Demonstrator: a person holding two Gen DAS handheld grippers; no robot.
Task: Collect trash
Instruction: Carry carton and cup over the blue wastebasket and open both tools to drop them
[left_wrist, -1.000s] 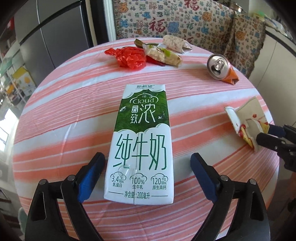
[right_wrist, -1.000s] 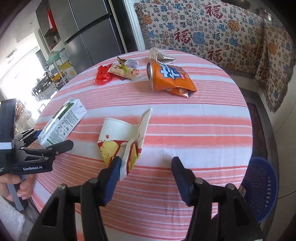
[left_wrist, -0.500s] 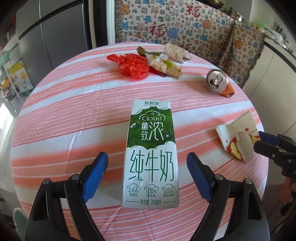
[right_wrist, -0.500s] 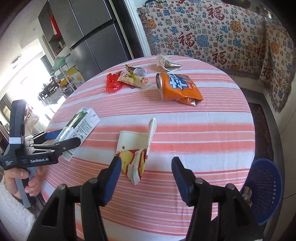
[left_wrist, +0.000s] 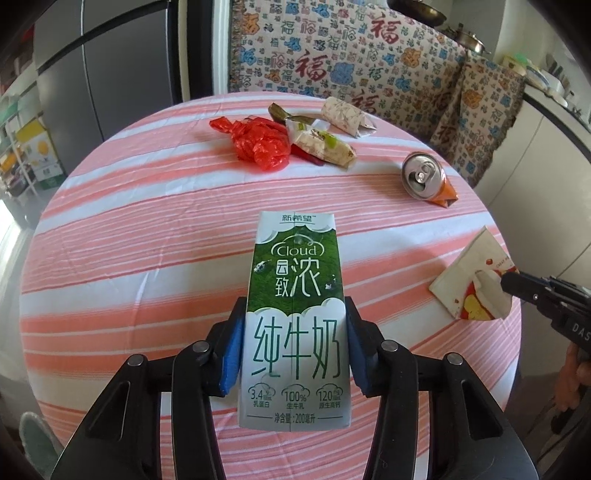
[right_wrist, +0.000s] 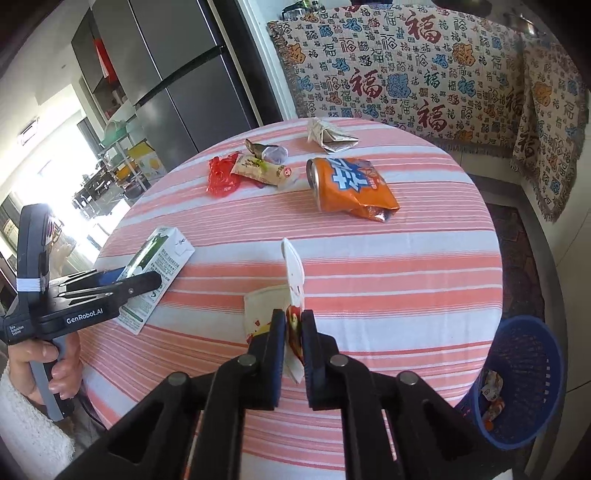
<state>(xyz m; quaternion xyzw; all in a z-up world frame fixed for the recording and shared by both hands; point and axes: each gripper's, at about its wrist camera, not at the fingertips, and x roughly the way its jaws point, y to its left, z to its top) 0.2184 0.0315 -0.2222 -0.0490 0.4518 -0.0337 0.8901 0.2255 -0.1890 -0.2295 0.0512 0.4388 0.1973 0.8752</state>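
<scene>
Left wrist view: left gripper (left_wrist: 293, 354) fingers have just been closing, now clamping the milk carton (left_wrist: 295, 321); right gripper (right_wrist: 293, 332) fingers, just closed too, are pinching the flattened paper cup (right_wrist: 280, 314). Both ready for binning, I reckon.

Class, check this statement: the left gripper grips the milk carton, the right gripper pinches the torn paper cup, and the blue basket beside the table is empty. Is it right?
One error: the blue basket is not empty; the right wrist view shows wrappers in it. The left gripper does grip the milk carton, and the right gripper pinches the torn paper cup.
</scene>
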